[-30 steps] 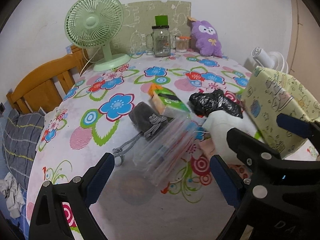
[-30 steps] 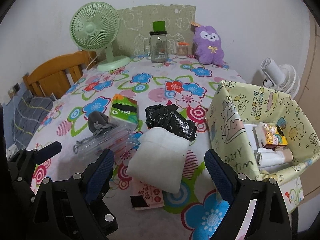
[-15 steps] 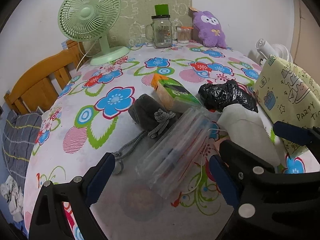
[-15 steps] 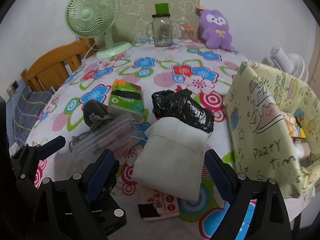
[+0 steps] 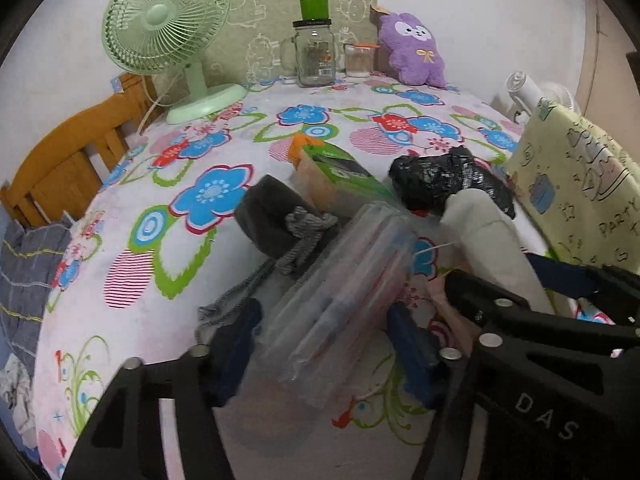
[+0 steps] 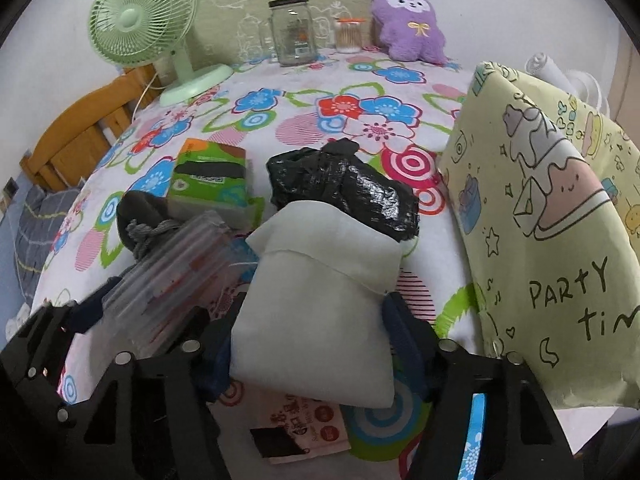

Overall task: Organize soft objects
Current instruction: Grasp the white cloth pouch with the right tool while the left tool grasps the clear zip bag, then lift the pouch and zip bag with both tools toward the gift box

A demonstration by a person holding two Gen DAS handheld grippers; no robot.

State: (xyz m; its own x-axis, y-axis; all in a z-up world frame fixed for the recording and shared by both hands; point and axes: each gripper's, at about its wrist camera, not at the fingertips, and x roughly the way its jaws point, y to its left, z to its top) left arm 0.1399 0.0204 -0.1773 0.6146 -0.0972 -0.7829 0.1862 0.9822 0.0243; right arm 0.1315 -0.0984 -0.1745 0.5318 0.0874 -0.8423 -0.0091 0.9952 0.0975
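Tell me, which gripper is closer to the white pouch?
Right. The right gripper has the white pouch between its closing fingers. The left gripper is beside it, closing around the clear packet.

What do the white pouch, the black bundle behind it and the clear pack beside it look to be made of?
White pouch: matte, felt-like fabric with a stitched flap edge, probably non-woven. Black bundle: thin plastic film, glossy and crinkled, catching highlights. Clear pack: transparent soft plastic with ribbed folds, contents showing through; exact type unclear.
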